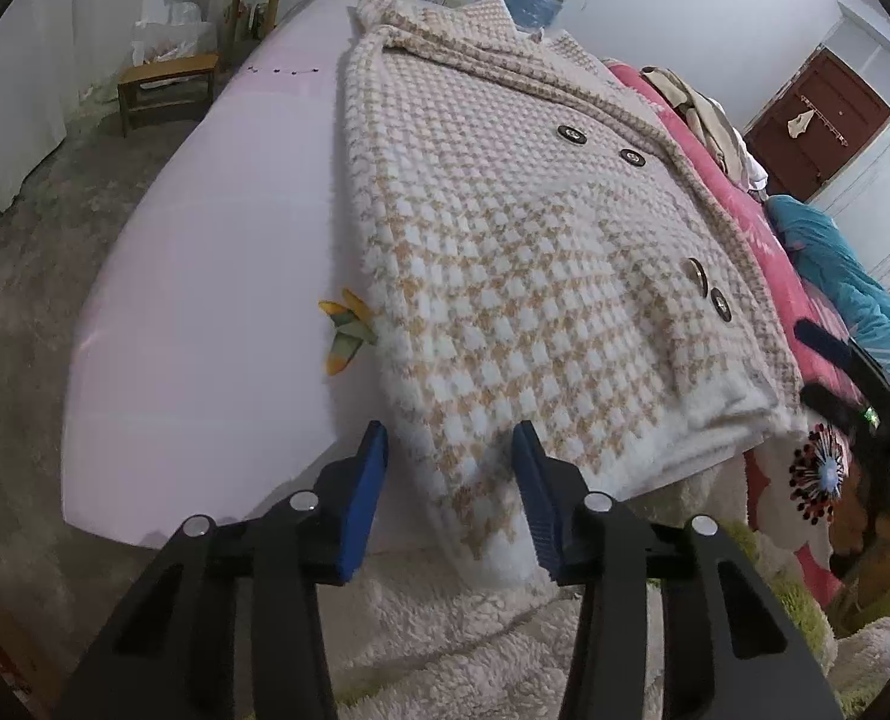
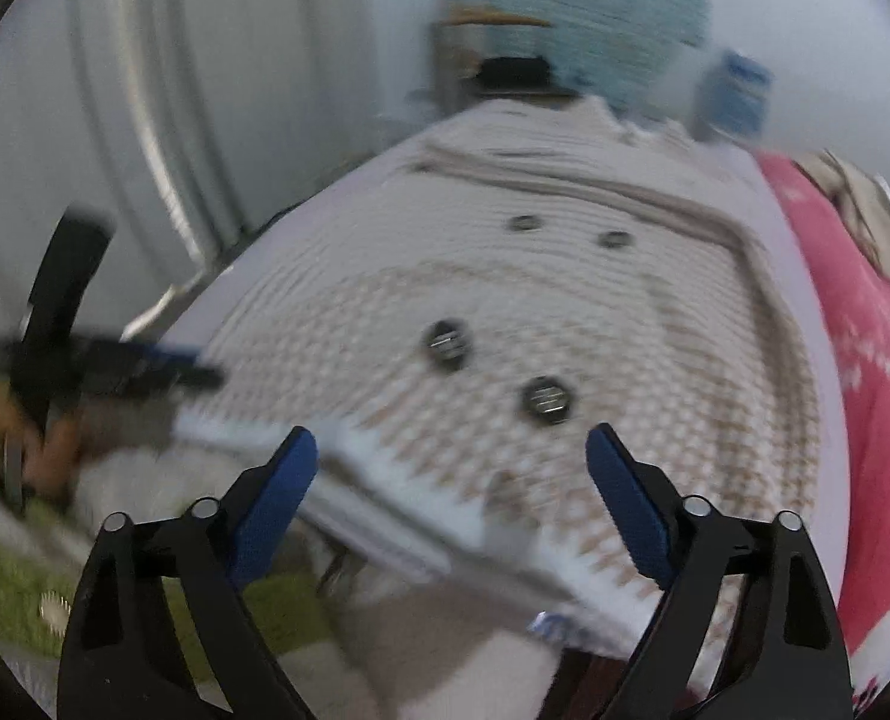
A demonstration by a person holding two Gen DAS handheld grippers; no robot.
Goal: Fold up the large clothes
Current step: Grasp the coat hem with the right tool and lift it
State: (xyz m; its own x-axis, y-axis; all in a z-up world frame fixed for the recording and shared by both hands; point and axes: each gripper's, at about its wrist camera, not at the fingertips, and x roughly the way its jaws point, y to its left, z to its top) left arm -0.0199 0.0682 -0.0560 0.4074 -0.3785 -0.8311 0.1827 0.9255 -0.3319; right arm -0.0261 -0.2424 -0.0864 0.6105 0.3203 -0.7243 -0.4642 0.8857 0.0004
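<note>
A houndstooth coat [image 1: 535,276] was laid on the pale bed [image 1: 204,300]. The left gripper [image 1: 451,480] was partly spread astride its hem corner; the right gripper [image 2: 451,510] was spread wide above the hem.

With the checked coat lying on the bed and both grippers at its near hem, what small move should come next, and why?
Probably close the left gripper on the hem corner of the checked coat. The fluffy white edge already lies between its blue pads, which do not visibly press it yet. The right gripper is open over the hem further along, its view blurred, so it likely needs to settle before gripping.
</note>
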